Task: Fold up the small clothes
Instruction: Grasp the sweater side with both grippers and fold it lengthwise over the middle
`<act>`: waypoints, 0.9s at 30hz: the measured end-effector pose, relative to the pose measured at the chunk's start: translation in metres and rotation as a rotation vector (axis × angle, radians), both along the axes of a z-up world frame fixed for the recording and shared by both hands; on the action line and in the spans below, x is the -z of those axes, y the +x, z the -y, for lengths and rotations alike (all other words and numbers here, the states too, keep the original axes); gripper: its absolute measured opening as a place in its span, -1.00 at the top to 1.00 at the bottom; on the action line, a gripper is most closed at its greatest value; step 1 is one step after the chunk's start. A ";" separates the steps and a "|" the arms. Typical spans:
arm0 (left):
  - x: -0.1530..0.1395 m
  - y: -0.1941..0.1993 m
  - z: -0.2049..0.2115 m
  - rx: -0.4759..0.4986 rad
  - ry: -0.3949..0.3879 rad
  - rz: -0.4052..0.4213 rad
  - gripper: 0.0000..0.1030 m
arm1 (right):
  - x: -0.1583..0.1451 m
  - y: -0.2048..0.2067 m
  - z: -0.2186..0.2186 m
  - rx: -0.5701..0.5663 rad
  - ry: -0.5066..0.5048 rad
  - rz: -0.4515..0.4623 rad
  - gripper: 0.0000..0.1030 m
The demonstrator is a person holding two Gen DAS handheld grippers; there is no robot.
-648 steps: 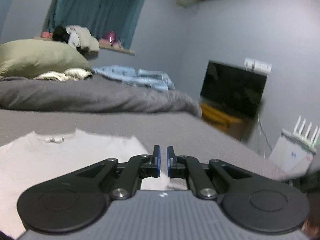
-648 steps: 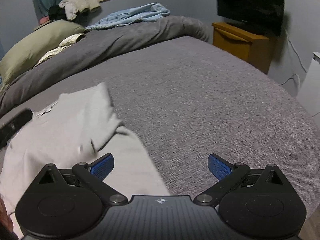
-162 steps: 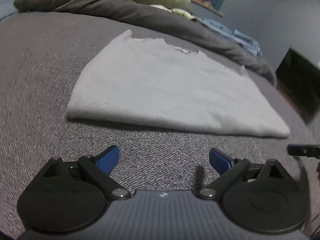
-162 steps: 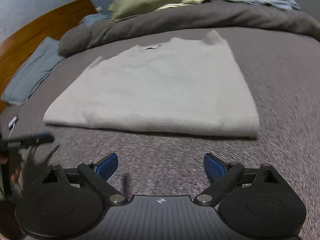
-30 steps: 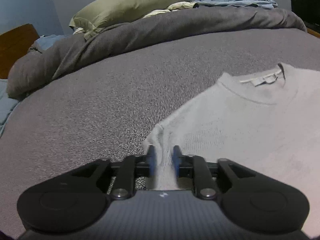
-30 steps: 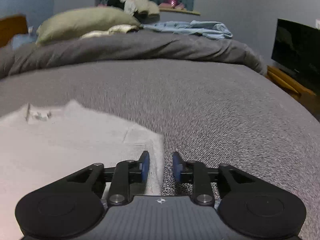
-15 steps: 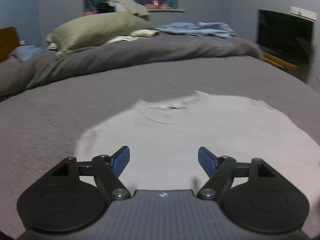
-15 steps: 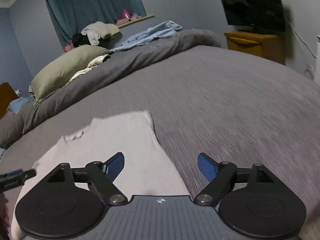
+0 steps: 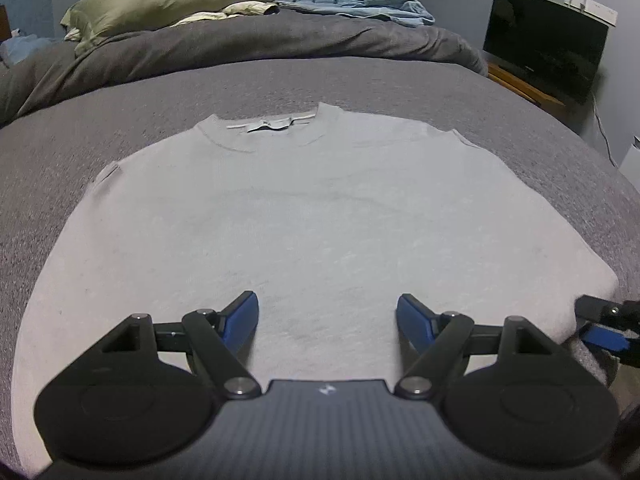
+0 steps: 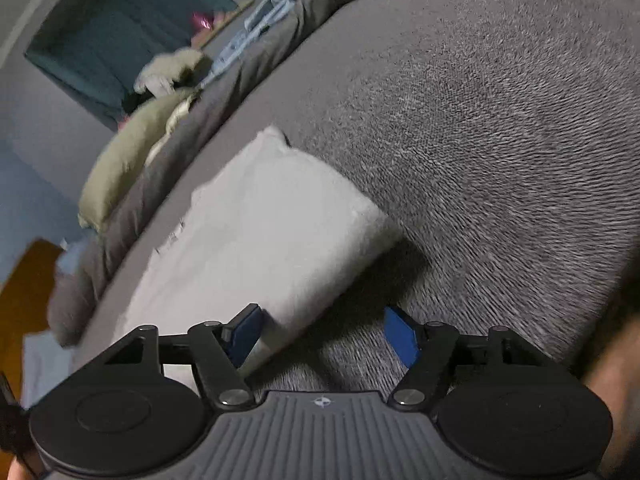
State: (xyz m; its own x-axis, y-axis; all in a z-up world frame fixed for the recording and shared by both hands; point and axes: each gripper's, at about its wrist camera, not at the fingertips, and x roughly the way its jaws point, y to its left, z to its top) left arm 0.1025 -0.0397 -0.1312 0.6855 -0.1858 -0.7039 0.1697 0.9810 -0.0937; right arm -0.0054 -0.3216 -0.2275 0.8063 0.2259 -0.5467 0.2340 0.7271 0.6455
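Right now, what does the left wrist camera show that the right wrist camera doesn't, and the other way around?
Only the left wrist view shows the shirt's collar and label, the television and the open left gripper over the cloth. Only the right wrist view shows the wooden headboard and the teal curtain. Both show the folded grey shirt on the grey bed, the green pillow, the blue clothes and the right gripper, open at the shirt's corner.

Both wrist views angled down, close over shirt [image 9: 312, 208] (shared); right rolled.
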 end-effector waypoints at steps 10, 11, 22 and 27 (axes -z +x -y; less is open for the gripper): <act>-0.037 0.062 0.037 0.027 -0.077 0.003 -0.48 | 0.003 0.033 -0.005 -0.030 -0.011 0.139 -0.37; -0.042 0.070 0.046 0.037 -0.077 0.002 -0.48 | 0.003 0.032 -0.004 -0.023 0.002 0.136 -0.32; -0.047 0.141 0.147 0.220 -0.045 -0.080 -0.48 | -0.008 0.044 0.002 -0.059 0.114 0.143 -0.08; -0.040 0.181 0.171 0.261 -0.062 -0.169 -0.48 | -0.014 0.055 0.002 -0.052 0.061 0.151 -0.01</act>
